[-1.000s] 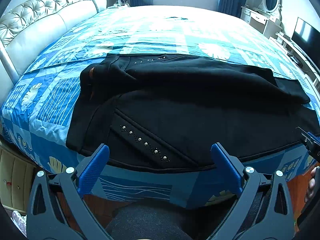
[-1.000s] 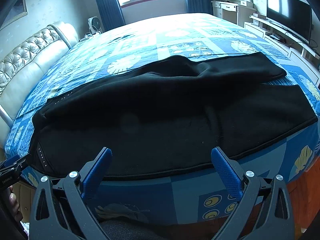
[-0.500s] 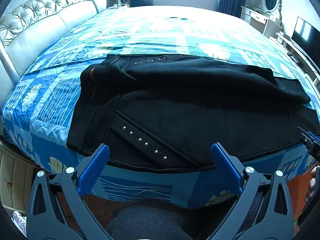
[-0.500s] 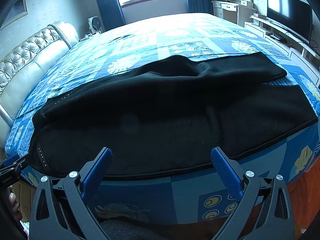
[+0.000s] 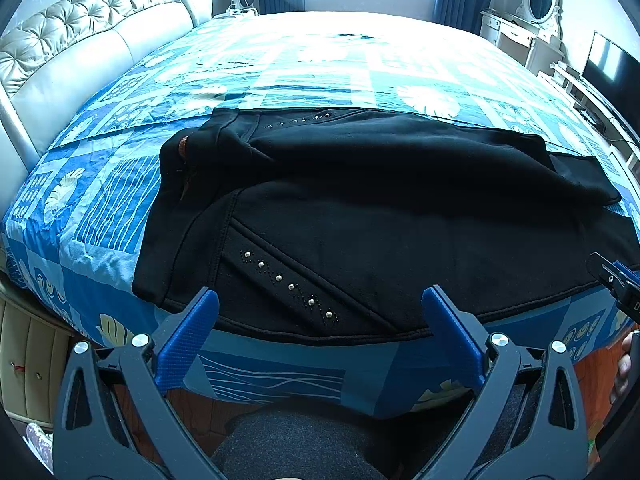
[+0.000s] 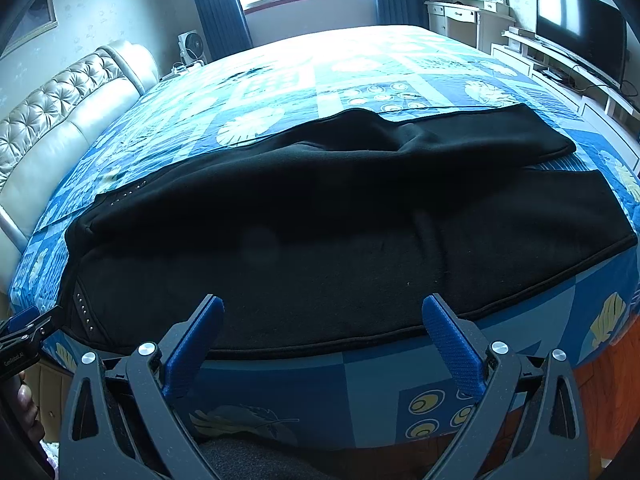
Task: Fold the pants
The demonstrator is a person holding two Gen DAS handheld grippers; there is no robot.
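Note:
Black pants lie across the near part of the bed, waistband to the left, legs to the right; one leg lies bunched over the other. A row of studs marks the near pocket. The pants also fill the right wrist view, leg ends at right. My left gripper is open and empty, just short of the pants' near hem by the pocket. My right gripper is open and empty, at the near hem mid-leg. Each gripper's tip shows at the edge of the other's view.
The bed has a blue patterned quilt and a tufted headboard at left. A dresser with mirror and a TV stand at right. A fan stands by the window.
Both grippers have crept slightly forward toward the pants' near hem. The pants have not moved.

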